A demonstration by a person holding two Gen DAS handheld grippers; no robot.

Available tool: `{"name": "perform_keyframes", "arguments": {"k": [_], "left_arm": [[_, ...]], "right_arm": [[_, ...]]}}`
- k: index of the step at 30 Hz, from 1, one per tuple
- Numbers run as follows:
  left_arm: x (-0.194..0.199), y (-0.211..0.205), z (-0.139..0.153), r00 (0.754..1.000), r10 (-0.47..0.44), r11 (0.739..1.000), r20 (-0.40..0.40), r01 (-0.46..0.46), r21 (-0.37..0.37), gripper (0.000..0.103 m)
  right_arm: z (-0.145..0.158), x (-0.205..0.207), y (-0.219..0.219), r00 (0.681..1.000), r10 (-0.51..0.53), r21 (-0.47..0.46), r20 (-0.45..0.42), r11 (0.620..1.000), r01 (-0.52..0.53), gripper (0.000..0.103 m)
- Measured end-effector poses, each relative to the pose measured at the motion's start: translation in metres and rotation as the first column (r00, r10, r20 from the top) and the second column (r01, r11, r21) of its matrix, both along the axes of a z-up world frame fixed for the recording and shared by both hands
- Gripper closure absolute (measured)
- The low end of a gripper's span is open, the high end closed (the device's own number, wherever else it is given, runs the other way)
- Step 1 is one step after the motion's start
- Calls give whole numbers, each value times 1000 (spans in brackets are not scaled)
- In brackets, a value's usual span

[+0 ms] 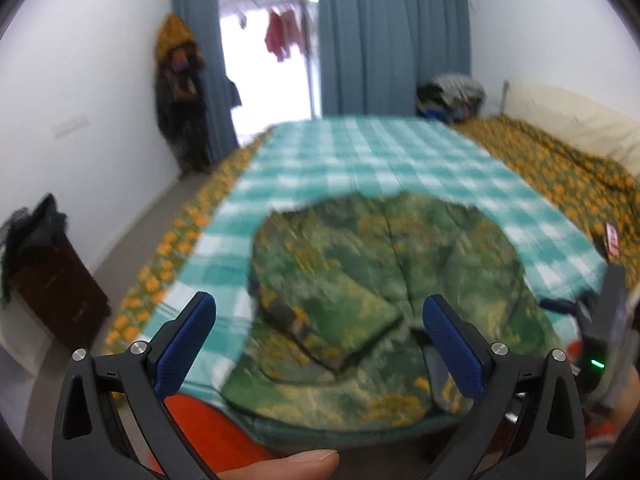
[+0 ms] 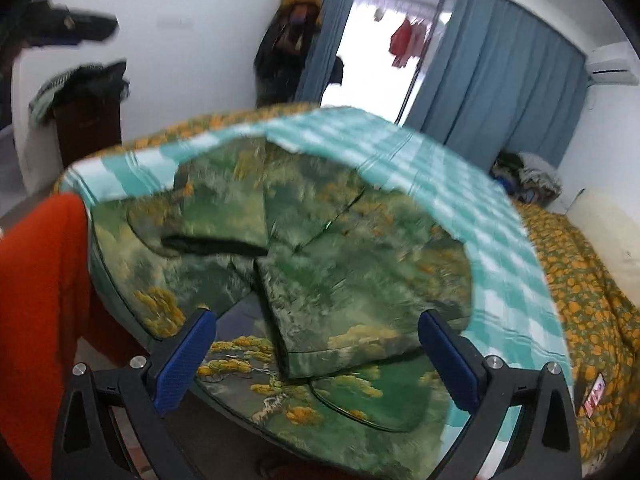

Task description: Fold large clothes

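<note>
Garment in green and orange print lies partly folded on the checked sheet at the near edge of the bed, spread flat so its panels can be turned over. Left hand-held gripper and right hand-held gripper both hover above it, jaws wide apart, holding nothing.

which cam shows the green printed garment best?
Right wrist: the green printed garment fills the frame, with folded flaps, a dark opening and the near hem hanging over the bed edge. The left wrist view is blurrier and shows only its rumpled top.
</note>
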State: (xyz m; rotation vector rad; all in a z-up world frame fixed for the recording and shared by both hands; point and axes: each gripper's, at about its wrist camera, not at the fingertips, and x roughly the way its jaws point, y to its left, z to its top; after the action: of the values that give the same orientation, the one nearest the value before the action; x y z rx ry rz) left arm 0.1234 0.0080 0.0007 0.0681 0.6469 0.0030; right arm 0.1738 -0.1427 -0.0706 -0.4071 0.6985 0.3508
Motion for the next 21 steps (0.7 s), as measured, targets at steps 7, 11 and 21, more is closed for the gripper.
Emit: {"name": "perform_keyframes", "arguments": {"k": [7, 11, 21], "left_arm": [[7, 2, -29, 993, -36, 999, -111, 33, -32, 0], [13, 2, -40, 991, -35, 999, -125, 32, -31, 0], [56, -6, -78, 963, -89, 996, -256, 90, -4, 1]], "right_arm": [[-67, 57, 18, 998, 2, -121, -68, 993, -10, 2], [-85, 81, -15, 983, -108, -9, -150, 994, 108, 16], [3, 42, -123, 965, -255, 219, -58, 940, 262, 90]]}}
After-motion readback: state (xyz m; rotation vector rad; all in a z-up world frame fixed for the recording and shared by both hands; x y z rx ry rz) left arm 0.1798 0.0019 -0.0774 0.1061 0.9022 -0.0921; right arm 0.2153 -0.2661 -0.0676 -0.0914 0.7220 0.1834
